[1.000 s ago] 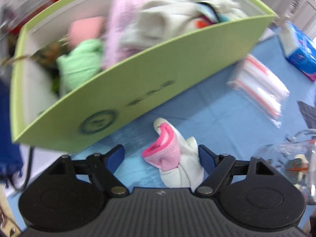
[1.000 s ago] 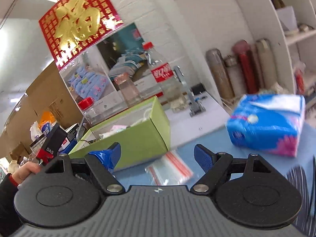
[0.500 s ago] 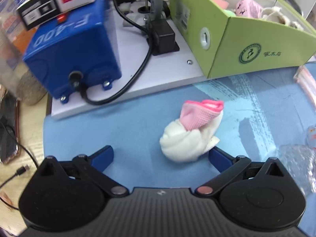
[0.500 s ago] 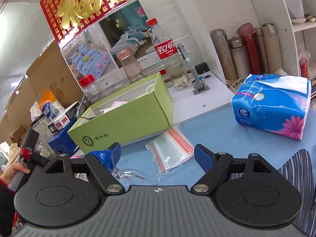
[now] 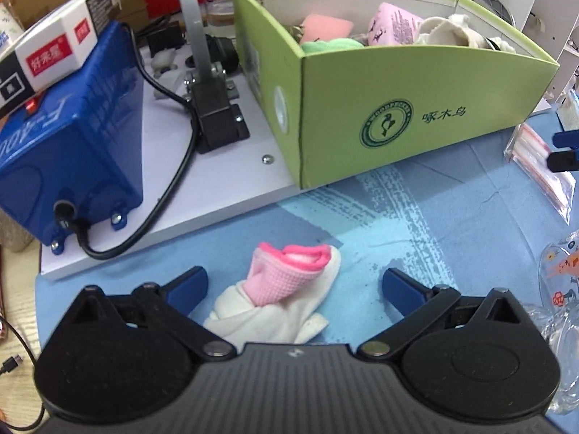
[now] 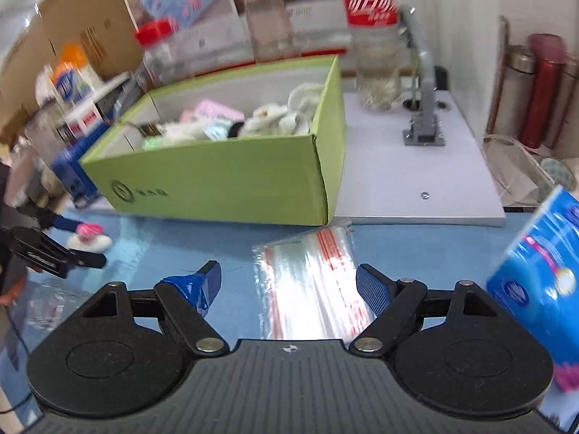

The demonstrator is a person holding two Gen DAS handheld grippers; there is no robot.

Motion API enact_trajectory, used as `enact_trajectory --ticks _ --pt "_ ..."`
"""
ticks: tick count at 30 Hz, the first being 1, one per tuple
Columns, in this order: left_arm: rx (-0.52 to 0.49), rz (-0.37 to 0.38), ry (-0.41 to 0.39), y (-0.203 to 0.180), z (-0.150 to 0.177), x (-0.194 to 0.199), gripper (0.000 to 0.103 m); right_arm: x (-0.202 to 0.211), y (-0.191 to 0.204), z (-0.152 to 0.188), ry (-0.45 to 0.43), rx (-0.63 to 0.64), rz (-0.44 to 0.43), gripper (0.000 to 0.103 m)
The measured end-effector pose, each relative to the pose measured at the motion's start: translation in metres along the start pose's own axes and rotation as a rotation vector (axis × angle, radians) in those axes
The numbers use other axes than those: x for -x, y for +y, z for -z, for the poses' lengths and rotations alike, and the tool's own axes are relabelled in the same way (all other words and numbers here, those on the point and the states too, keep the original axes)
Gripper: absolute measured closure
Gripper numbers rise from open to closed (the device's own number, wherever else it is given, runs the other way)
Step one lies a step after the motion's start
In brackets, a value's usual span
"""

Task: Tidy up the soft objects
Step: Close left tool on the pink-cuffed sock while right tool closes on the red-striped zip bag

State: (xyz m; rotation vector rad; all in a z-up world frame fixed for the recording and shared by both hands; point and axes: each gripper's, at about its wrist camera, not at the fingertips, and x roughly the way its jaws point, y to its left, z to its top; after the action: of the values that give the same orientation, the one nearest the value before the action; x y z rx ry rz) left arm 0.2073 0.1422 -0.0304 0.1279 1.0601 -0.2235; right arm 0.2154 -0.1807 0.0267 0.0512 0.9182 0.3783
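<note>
Blue cloth covers the work surface, with a white board carrying the lime-green cardboard box across the upper half of the left wrist view. Our left gripper is spread wide and grasping nothing; the rolled white-and-pink sock lies on the cloth between its fingers, low in the frame's centre, touching neither that we can see. We judge the step in hand to be the pickup: we should settle lower so the pads bracket the thick pink cuff rather than the loose white tail, then close firmly, since soft knit compresses and can slip out.

Our right gripper is likewise released, hanging above the clear zip bags with red stripes at the centre of the right wrist view.

For the carry, the box's near wall rises above the cloth, so we must lift clear of its rim before moving in. Inside, pink, green and white soft items already fill much of it; the box's left end looks freest. A blue metal machine and its black cable crowd the left side, and a clear glass cup sits close at lower right.
</note>
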Motion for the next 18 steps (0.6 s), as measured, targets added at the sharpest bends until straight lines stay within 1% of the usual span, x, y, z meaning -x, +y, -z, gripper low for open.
enact_trajectory --ticks 3,5,6,9,11,13,14,16,18 --pt "-0.022 0.019 0.001 0.000 0.001 0.001 0.001 -0.026 0.000 -0.007 0.078 0.054 0.047 0.035" --pt "-0.035 0.022 -0.003 0.000 0.001 0.000 0.001 -0.037 -0.007 -0.009 0.112 0.028 0.058 0.034" --pt "-0.043 0.022 -0.006 0.000 0.001 0.000 0.001 -0.040 -0.010 -0.008 0.119 0.018 0.052 0.032" --pt "-0.053 0.025 -0.015 0.001 -0.001 -0.003 0.001 -0.036 -0.006 -0.002 0.111 0.017 0.014 0.032" --pt "-0.057 0.027 -0.022 0.001 -0.001 -0.004 0.001 -0.033 0.003 0.004 0.118 0.065 -0.002 0.032" --pt "-0.060 0.029 -0.025 0.001 -0.001 -0.004 0.001 -0.035 0.019 0.011 0.129 0.202 0.041 0.031" --pt "-0.061 0.030 -0.027 0.001 -0.001 -0.004 0.001 -0.037 0.024 0.012 0.120 0.237 0.065 0.032" --pt "-0.062 0.032 -0.030 0.001 -0.001 -0.004 0.001 -0.038 0.021 0.009 0.125 0.209 0.061 0.029" --pt "-0.059 0.032 -0.037 0.001 0.001 -0.003 0.001 -0.038 0.020 0.006 0.137 0.225 0.054 0.027"
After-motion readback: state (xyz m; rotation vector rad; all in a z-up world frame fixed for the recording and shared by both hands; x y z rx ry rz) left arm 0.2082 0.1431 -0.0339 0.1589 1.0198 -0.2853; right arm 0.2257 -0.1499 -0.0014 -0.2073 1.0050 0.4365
